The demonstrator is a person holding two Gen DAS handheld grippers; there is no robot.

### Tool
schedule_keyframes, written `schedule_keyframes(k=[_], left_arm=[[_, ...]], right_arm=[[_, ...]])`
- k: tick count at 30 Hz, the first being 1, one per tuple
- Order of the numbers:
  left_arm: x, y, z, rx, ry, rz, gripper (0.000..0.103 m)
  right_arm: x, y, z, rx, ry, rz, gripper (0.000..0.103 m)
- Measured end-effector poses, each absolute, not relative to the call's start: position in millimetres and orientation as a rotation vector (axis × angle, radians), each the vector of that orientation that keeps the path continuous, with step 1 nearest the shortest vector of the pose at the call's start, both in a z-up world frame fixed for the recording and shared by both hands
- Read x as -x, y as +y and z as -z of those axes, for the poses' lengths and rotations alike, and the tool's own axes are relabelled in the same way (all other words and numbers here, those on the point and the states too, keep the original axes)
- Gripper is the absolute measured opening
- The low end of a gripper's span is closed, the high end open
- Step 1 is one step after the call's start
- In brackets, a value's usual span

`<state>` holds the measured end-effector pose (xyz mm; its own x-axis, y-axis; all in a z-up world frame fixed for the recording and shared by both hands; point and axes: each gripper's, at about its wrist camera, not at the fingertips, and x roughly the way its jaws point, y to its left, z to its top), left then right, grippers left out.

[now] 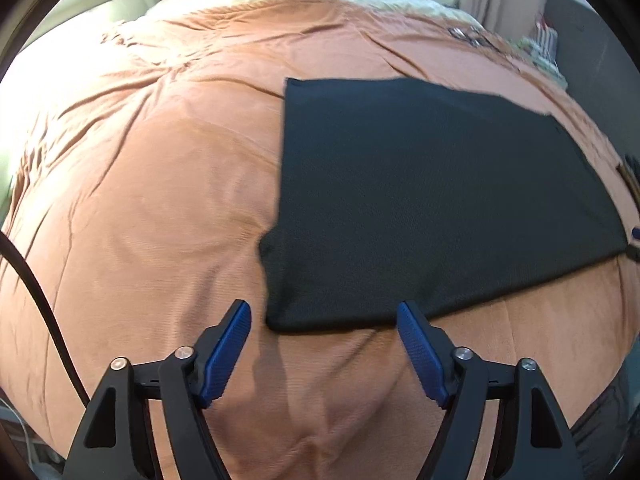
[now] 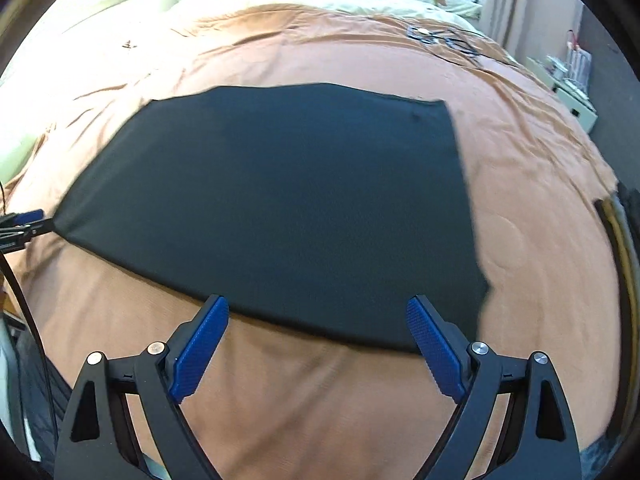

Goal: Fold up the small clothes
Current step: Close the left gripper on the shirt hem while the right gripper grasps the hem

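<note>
Left gripper [image 1: 324, 312]: jaws stand apart with nothing clamped. The blue pads [image 1: 226, 354] hang just above the near left corner of the black garment [image 1: 432, 200]; the near hem crosses the gap between the fingertips, and no pad presses on it.

Right gripper [image 2: 318, 306]: jaws stand wide and empty. The fingertips straddle the near hem toward the garment's near right corner, and the cloth lies flat between them without contact that can be confirmed.

The black garment lies spread flat on an orange bedspread [image 1: 140, 220], with a short flap sticking out at each near side corner. The bedspread is creased. Beyond its far edge lies pale patterned bedding [image 2: 400, 0]. A cable [image 1: 44, 308] runs along the left side.
</note>
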<state>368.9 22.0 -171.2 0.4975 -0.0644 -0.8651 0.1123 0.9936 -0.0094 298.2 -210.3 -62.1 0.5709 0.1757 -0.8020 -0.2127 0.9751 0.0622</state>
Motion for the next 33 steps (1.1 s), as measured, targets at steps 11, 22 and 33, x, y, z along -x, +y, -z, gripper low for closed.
schedule_keyframes(k=[11,22,33], left_arm=[[-367,66,173,0.111,1.08,0.093,0.047],[-374,96,182,0.407,1.12,0.149,0.047],[-366,101,199,0.643,1.176,0.173,0.046]], right_arm=[[-332,-162,90,0.029,0.989,-0.273,0.05],[-326,-152,99,0.092,0.991,-0.25,0.05],[-324,-155,100,0.059,0.989,-0.25,0.05]])
